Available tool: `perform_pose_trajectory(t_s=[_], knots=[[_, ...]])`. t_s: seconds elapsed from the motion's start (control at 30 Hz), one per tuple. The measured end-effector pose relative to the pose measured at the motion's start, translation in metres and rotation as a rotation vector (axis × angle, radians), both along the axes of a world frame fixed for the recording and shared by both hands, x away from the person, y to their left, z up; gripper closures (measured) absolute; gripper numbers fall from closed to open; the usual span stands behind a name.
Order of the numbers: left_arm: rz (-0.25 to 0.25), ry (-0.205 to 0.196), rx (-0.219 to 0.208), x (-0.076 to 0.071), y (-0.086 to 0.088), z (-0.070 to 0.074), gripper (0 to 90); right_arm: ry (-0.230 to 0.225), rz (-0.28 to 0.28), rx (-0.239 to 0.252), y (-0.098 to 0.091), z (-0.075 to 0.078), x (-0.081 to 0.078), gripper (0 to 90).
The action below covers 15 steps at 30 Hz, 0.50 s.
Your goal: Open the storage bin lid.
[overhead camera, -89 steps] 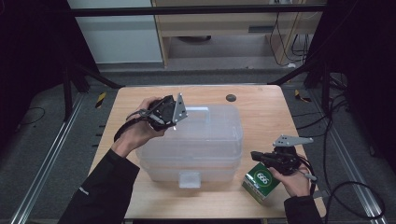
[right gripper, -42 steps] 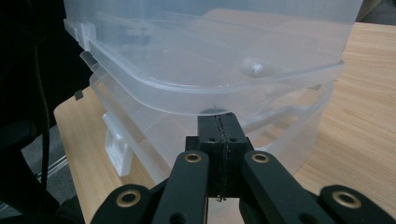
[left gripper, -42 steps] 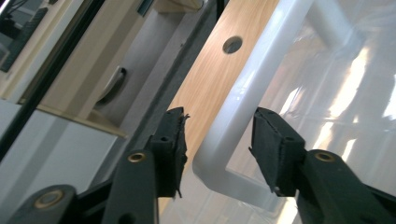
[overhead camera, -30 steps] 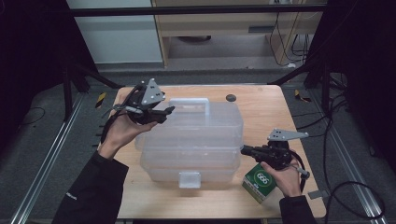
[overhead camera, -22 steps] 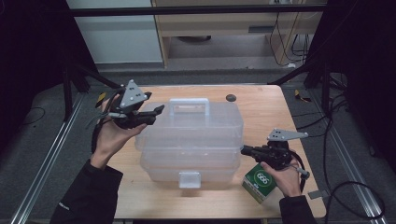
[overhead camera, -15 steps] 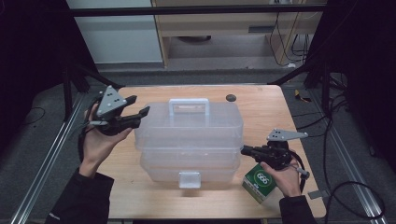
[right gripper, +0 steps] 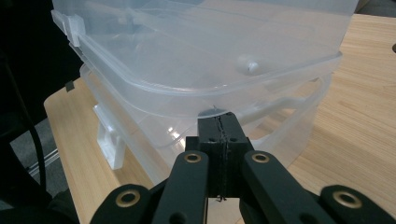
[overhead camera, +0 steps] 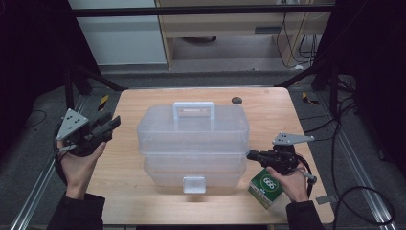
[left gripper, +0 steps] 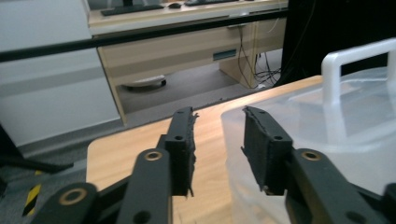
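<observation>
On the bench: a clear plastic two-tier storage box with a white carry handle stood at the middle of the light wooden bench, white front latch facing the person.
Left gripper: held off the box's left end, over the bench's left edge, near the box but not touching it; jaws apart with nothing between them, and they had just been closing.
Right gripper: jaws pressed together on nothing, tip at the box's right side where the upper tier overhangs the lower; contact could not be told.
Green carton: a small green-and-white cardboard carton stood just beside the box's front right corner, under the right hand.
Other: a small dark round object lay near the far edge, well apart.
Risk, lid: judged that a push from the shut right gripper at the seam could slide the light box leftward, since no left grip steadied it.
Risk, left grasp: half-narrowed jaws might be too tight to take the box wall and could skid off the smooth plastic.
Risk, carton: the right hand could knock the carton over or off the front edge.
Risk, latch: if still fastened, prying could flex or crack the tier.
</observation>
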<state>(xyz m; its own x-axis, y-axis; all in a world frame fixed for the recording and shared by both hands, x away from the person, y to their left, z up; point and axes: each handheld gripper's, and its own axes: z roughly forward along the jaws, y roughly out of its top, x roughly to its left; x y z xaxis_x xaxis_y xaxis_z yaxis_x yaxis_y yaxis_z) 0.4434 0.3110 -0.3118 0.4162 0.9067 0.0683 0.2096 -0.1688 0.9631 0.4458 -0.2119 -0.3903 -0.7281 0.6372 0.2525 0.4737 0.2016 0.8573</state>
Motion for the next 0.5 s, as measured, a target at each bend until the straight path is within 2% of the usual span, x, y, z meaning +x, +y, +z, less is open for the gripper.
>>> perform_pose_trajectory(t_s=[0.03, 0.07, 0.1, 0.13, 0.17, 0.2, 0.27, 0.3, 0.43, 0.47, 0.5], knots=[[0.0, 0.0, 0.0, 0.0, 0.0, 0.0, 65.3, 0.0, 0.0, 0.0, 0.0, 0.0, 0.0, 90.0], [0.013, 0.004, -0.007, -0.002, 0.003, -0.006, 65.3, -0.001, -0.001, 0.0, 0.0, 0.0, 0.0, 90.0], [0.022, 0.017, -0.02, -0.005, 0.006, -0.014, 70.1, 0.0, 0.0, 0.0, 0.0, 0.0, 0.0, 90.0], [0.025, 0.034, -0.026, -0.007, 0.008, -0.022, 71.4, 0.001, -0.001, 0.001, 0.0, 0.0, 0.0, 90.0], [0.025, 0.034, -0.026, -0.007, 0.008, -0.022, 73.3, 0.001, -0.001, 0.001, 0.0, 0.0, 0.0, 90.0], [0.028, 0.057, -0.031, -0.008, 0.011, -0.032, 75.2, 0.001, 0.0, 0.002, 0.0, 0.0, 0.0, 90.0], [0.023, 0.097, -0.012, -0.007, 0.013, -0.041, 78.5, 0.001, -0.001, 0.0, 0.0, 0.0, 0.0, 90.0], [0.033, 0.099, -0.007, -0.007, 0.013, -0.045, 80.2, 0.001, -0.001, 0.0, 0.0, 0.0, 0.0, 90.0], [0.015, 0.138, -0.006, -0.009, 0.012, -0.06, 86.8, 0.001, -0.002, 0.0, 0.0, 0.0, 0.0, 90.0], [0.015, 0.138, -0.006, -0.009, 0.012, -0.06, 87.7, 0.001, -0.002, 0.0, 0.0, 0.0, 0.0, 90.0], [-0.006, 0.166, -0.004, -0.01, 0.012, -0.067, 88.6, 0.001, -0.002, 0.001, 0.0, -0.001, 0.0, 90.0]])
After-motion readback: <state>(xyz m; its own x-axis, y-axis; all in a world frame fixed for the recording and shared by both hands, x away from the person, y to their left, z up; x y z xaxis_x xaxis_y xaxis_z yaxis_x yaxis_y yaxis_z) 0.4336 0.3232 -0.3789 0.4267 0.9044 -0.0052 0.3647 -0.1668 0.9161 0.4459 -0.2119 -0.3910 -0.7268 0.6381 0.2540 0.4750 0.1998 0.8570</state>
